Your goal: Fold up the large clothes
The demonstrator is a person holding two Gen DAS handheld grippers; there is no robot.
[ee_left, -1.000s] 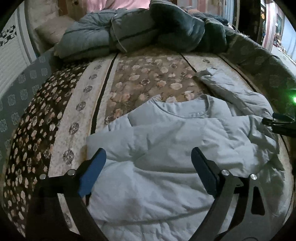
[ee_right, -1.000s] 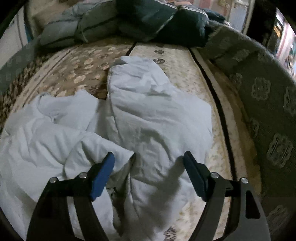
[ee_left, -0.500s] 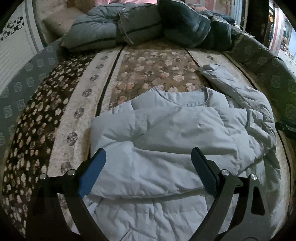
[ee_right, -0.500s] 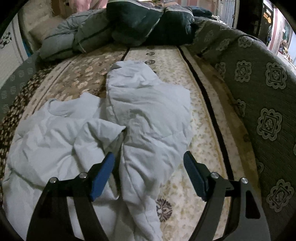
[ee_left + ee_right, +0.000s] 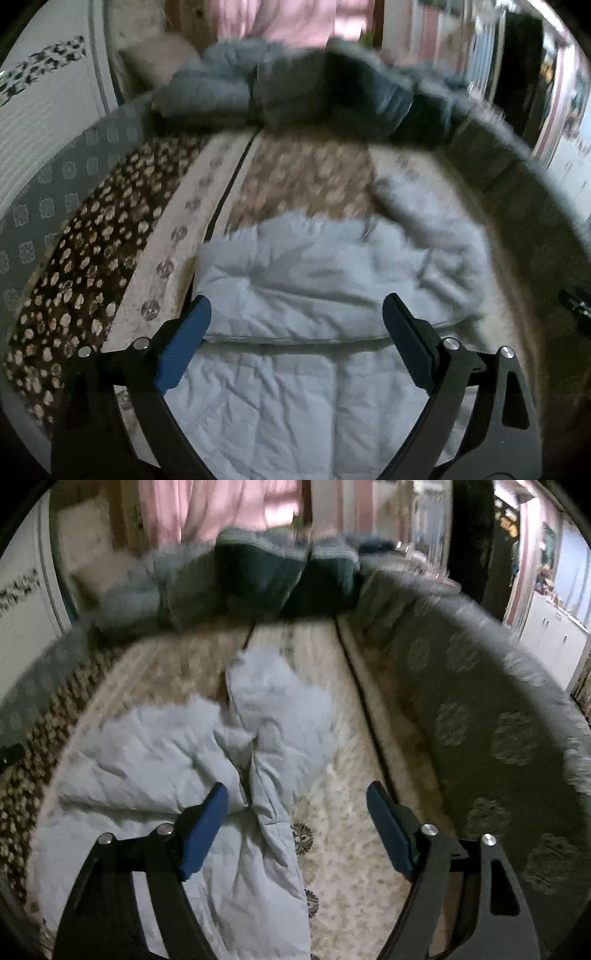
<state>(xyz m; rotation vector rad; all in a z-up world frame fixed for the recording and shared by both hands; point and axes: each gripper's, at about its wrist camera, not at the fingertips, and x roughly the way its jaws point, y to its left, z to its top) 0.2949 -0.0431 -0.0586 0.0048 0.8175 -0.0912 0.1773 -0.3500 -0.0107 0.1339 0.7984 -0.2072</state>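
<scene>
A pale blue padded jacket (image 5: 314,288) lies on the patterned bed cover, its upper part folded over the body. In the right wrist view the jacket (image 5: 155,760) fills the left half, with one sleeve (image 5: 273,716) stretching away toward the pillows. My left gripper (image 5: 295,325) is open and empty, held above the jacket's middle. My right gripper (image 5: 295,812) is open and empty, above the jacket's right edge and the bare cover.
Grey and dark green folded quilts (image 5: 295,92) are piled at the head of the bed. A grey patterned padded side (image 5: 480,720) runs along the right. The brown flowered cover (image 5: 92,240) extends left. A white wall panel (image 5: 44,122) stands at far left.
Both grippers have pulled back and risen from the jacket, so more of the bed and room shows. The jacket lies folded as before. Both stay open.
</scene>
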